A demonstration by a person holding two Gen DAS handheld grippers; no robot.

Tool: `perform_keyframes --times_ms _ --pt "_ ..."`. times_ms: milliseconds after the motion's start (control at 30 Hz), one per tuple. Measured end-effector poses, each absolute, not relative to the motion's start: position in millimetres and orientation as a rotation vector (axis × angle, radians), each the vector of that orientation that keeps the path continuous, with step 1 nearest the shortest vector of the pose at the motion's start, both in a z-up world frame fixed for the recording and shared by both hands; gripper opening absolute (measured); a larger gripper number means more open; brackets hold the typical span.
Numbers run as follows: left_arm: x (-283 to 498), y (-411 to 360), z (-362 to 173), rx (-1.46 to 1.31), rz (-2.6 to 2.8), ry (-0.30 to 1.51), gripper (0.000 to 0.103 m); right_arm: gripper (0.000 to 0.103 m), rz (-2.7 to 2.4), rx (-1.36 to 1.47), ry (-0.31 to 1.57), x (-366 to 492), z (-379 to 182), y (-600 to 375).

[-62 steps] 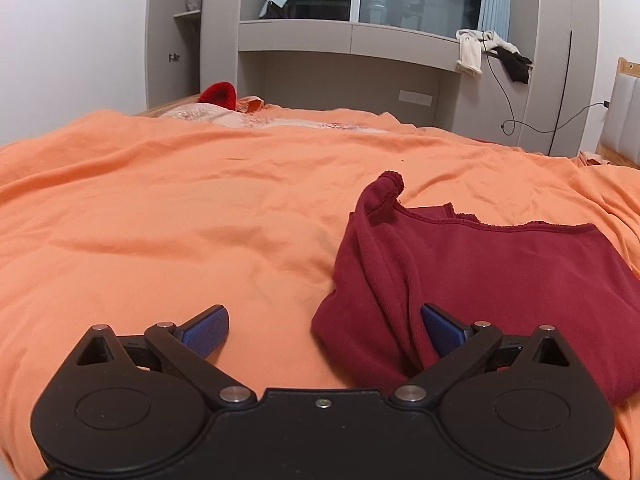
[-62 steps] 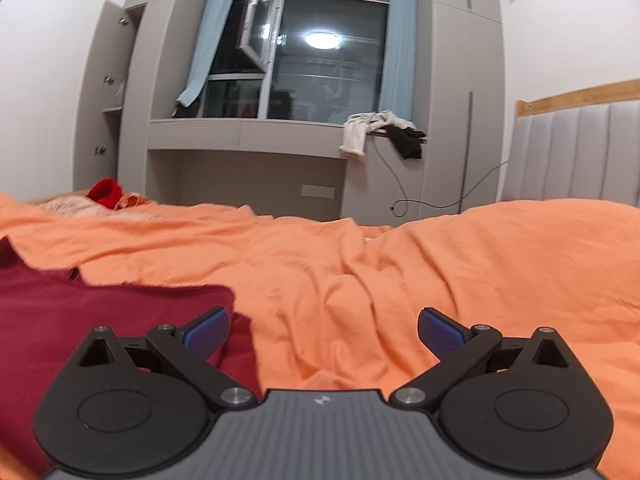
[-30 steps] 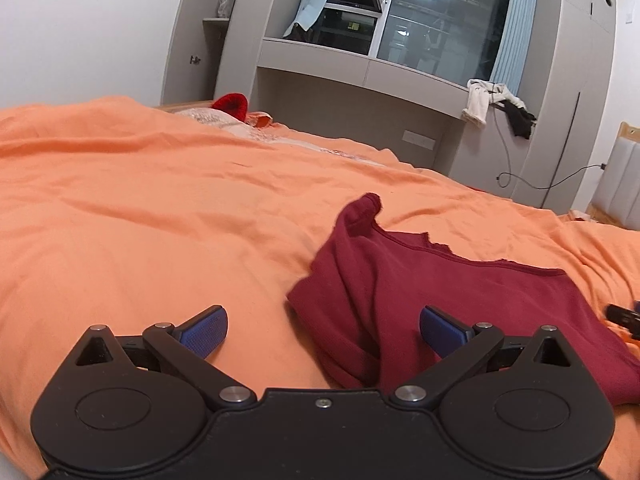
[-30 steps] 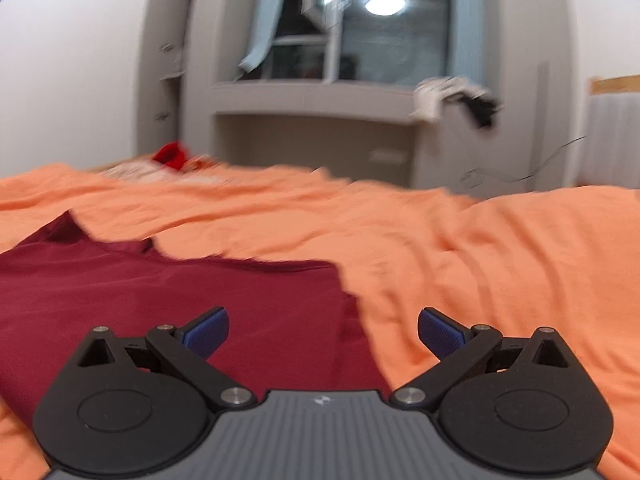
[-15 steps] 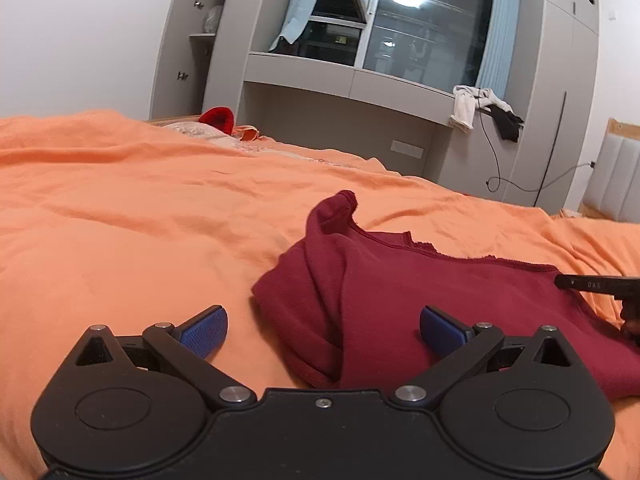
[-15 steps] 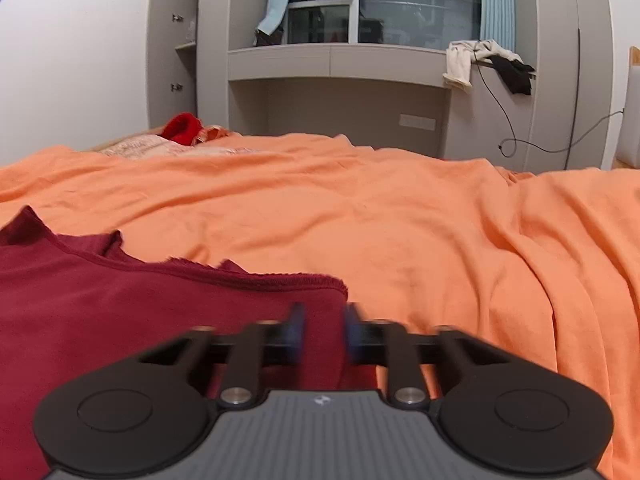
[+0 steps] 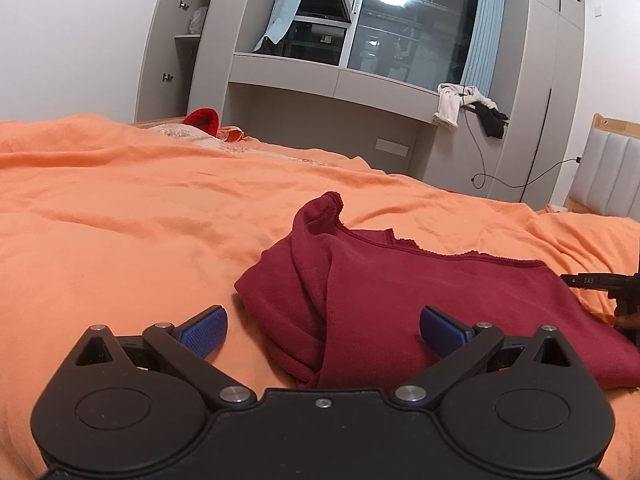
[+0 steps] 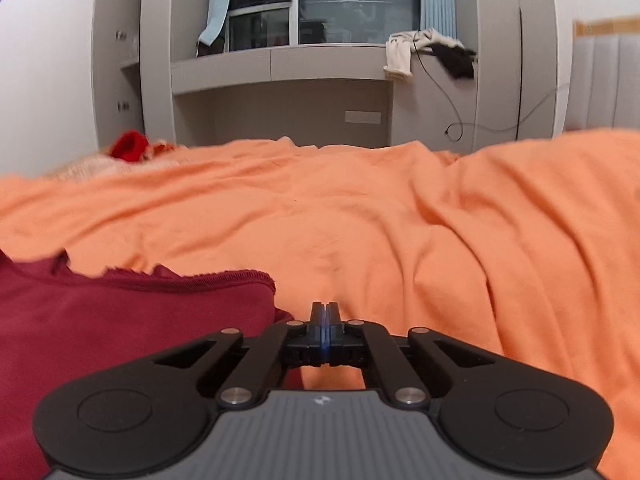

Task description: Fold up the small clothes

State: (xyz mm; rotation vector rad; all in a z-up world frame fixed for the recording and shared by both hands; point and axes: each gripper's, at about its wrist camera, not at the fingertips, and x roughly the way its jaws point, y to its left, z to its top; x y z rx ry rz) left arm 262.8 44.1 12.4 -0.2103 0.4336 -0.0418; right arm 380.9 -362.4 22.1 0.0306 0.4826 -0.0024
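A dark red garment (image 7: pixel 420 292) lies rumpled on the orange bedspread (image 7: pixel 120 232), its left side bunched into folds. My left gripper (image 7: pixel 323 326) is open, its blue pads on either side of the garment's near left edge, just above it. In the right wrist view the garment (image 8: pixel 120 320) fills the lower left. My right gripper (image 8: pixel 325 312) is shut at the garment's right edge; no cloth shows between the pads. The right gripper also shows in the left wrist view (image 7: pixel 596 282) at the garment's far right side.
The orange bedspread (image 8: pixel 440 240) covers the whole bed, with ridges on the right. A red item (image 7: pixel 203 119) and pale cloth lie at the far left end. Grey cabinets and a window stand behind. A padded headboard (image 7: pixel 612 184) is at the right.
My right gripper has closed from wide open to fully shut at the garment's right edge. My left gripper stayed open and shifted slightly nearer the garment's left folds.
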Motion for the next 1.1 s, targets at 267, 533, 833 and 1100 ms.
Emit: perform_keyframes --times_ms 267,533,833,1100 --pt "259 43 15 -0.304 -0.059 0.446 0.102 0.049 0.015 -0.002 0.417 351 46 -352" --pt "247 42 12 -0.413 0.022 0.414 0.102 0.091 0.108 0.042 0.349 301 66 -330" --pt "230 31 4 -0.458 0.014 0.398 0.102 0.102 0.219 -0.013 0.374 273 54 -284" --pt "220 17 0 -0.468 -0.075 0.410 0.102 0.103 0.153 -0.003 0.310 248 41 -257"
